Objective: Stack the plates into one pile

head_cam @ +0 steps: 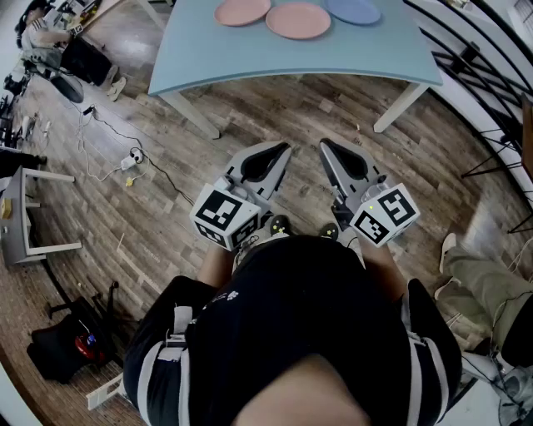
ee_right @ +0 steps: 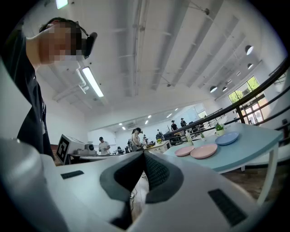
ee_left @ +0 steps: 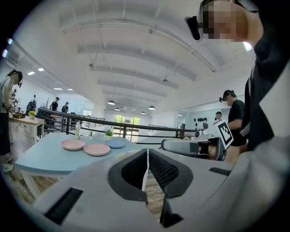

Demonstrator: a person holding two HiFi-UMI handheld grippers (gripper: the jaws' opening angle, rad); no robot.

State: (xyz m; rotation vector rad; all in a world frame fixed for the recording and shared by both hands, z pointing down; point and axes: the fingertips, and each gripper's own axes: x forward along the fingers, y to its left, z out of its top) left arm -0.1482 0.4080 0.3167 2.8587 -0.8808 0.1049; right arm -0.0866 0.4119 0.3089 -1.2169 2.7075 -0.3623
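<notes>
— What sat over on the left?

— A small white table point(head_cam: 25, 216) stood at the edge of the wooden floor point(head_cam: 275, 108). A black bag point(head_cam: 67, 345) lay nearer the camera, and a power strip point(head_cam: 129, 160) had its cable trailing over the boards.

— And the left gripper?

— The left gripper point(head_cam: 279, 151) was held about level in front of the person's body. It was out over the floor and pointing toward the light blue table point(head_cam: 291, 62). In its own view the two ribbed pads were pressed together with only a thin seam between them and nothing caught there.

— The right one?

— The right gripper point(head_cam: 327, 150) was just beside it and roughly parallel, also over the floor and short of the table. Its jaws were closed tight as well, and empty.

— Where were the plates?

— All three lay flat in a row on the far part of the blue table. The left pink plate point(head_cam: 242, 11) came first, with the middle pink plate point(head_cam: 298, 20) just beside it and the blue plate point(head_cam: 353, 9) at the right end. Each rested on the tabletop itself, not on another plate. I couldn't tell whether their rims touched. Both grippers were well apart from them.

— Anything further right?

— A black railing point(ee_left: 136, 125) ran behind the table, and another person's trouser leg point(head_cam: 483, 270) showed at the right edge.
</notes>
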